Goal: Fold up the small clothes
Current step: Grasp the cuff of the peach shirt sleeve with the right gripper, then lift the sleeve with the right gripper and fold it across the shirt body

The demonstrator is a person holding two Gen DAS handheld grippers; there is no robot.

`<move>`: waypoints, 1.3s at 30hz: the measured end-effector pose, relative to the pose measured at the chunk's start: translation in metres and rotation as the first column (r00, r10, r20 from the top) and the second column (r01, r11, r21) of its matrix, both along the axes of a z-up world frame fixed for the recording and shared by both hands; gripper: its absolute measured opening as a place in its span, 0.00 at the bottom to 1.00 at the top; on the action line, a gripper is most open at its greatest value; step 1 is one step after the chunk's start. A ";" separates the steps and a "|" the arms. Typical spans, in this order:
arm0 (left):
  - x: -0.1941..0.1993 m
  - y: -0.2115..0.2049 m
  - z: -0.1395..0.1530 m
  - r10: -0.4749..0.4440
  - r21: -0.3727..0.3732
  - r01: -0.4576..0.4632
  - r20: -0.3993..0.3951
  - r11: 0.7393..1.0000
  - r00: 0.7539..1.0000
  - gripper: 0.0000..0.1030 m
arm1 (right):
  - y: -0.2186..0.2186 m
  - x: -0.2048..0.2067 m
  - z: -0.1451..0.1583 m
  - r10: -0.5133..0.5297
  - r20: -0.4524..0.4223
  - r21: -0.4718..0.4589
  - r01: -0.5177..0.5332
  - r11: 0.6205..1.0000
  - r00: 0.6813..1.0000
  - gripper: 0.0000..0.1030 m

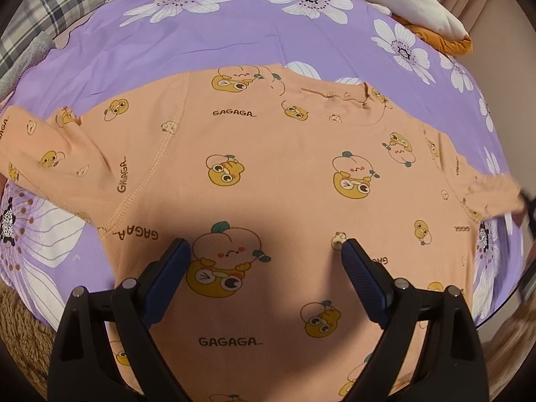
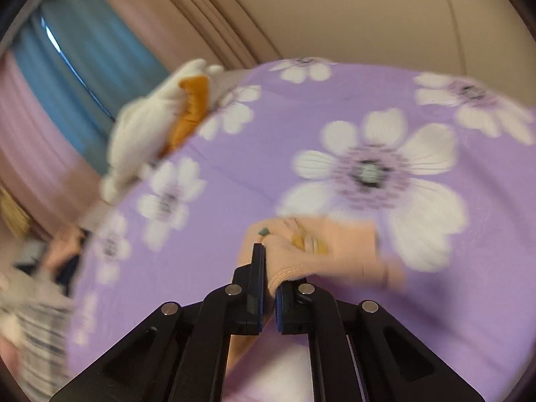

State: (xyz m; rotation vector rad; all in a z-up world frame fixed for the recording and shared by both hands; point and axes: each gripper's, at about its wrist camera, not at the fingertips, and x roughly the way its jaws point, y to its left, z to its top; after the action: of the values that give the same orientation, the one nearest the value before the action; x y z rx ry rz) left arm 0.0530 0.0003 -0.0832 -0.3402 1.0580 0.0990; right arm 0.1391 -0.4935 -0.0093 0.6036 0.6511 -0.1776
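A small peach shirt [image 1: 261, 167] printed with cartoon ducks and the word GAGAGA lies spread flat on a purple flowered bedsheet [image 1: 201, 40]. My left gripper [image 1: 266, 246] hovers over the shirt's lower middle, its jaws wide open with nothing between them. One sleeve [image 1: 50, 154] lies out to the left in the left wrist view. The other sleeve [image 1: 492, 194] is bunched at the right edge. In the blurred right wrist view my right gripper [image 2: 269, 261] is shut on that peach sleeve [image 2: 318, 248], whose cloth bulges out beside the fingers above the sheet [image 2: 335, 301].
A white and orange cushion [image 1: 432, 16] [image 2: 157, 124] lies at the far right corner of the bed. Plaid bedding [image 1: 50, 10] is piled at the far left. A brown fuzzy surface [image 1: 20, 328] borders the near left. Curtains [image 2: 67, 77] and a wall stand beyond the bed.
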 end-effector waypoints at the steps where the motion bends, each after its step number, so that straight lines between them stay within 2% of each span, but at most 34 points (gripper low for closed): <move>1: 0.000 0.000 0.000 -0.001 0.001 0.001 -0.002 1.000 1.000 0.88 | -0.004 -0.008 -0.015 -0.024 -0.051 -0.007 0.023 1.000 0.998 0.06; 5: 0.000 -0.003 0.000 -0.009 0.018 0.009 -0.009 1.000 1.000 0.89 | -0.030 -0.021 -0.070 -0.093 -0.201 0.055 0.106 0.993 0.975 0.06; 6: 0.000 -0.003 0.000 -0.011 0.022 0.011 -0.011 1.000 1.000 0.89 | -0.035 -0.026 -0.074 -0.086 -0.173 0.091 0.103 0.990 0.981 0.06; 7: 0.000 -0.003 0.000 -0.011 0.022 0.011 -0.011 1.000 1.000 0.89 | -0.042 -0.031 -0.074 -0.088 -0.145 0.128 0.107 0.986 0.986 0.06; 11: 0.000 -0.002 0.001 -0.002 0.007 0.002 -0.008 1.000 1.000 0.89 | -0.055 -0.029 -0.064 -0.123 -0.167 0.099 0.141 0.985 0.978 0.07; 15: -0.002 0.000 0.003 0.002 -0.010 -0.002 -0.004 1.000 1.000 0.88 | -0.059 -0.025 -0.064 -0.123 -0.173 0.117 0.144 0.983 0.977 0.08; 18: -0.003 0.002 0.007 0.005 -0.030 -0.005 0.008 1.000 1.000 0.88 | -0.054 -0.022 -0.061 -0.156 -0.172 0.068 0.170 0.983 0.973 0.08; 21: -0.008 0.008 0.016 0.018 -0.045 -0.017 0.037 0.999 0.999 0.88 | -0.045 -0.020 -0.038 -0.163 -0.117 0.015 0.166 0.986 0.980 0.07; 26: -0.014 0.019 0.027 0.041 -0.070 -0.036 0.073 0.997 0.996 0.88 | -0.012 -0.014 0.027 -0.116 0.011 -0.123 0.117 0.986 0.993 0.06; 31: -0.021 0.031 0.034 0.072 -0.093 -0.062 0.101 0.994 0.992 0.88 | 0.037 -0.006 0.084 0.016 0.137 -0.202 0.012 0.979 0.990 0.06; 35: -0.027 0.041 0.037 0.094 -0.110 -0.081 0.113 0.991 0.989 0.88 | 0.083 0.002 0.110 0.139 0.177 -0.241 -0.094 0.966 0.974 0.06; 39: -0.033 0.051 0.039 0.116 -0.120 -0.102 0.120 0.987 0.986 0.88 | 0.132 0.005 0.123 0.234 0.181 -0.304 -0.172 0.937 0.955 0.06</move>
State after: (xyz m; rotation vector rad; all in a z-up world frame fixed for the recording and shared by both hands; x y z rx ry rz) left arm 0.0199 0.0517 -0.0444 -0.5020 0.9212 0.1141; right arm 0.1442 -0.3615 0.1135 0.2675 0.4629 -0.0091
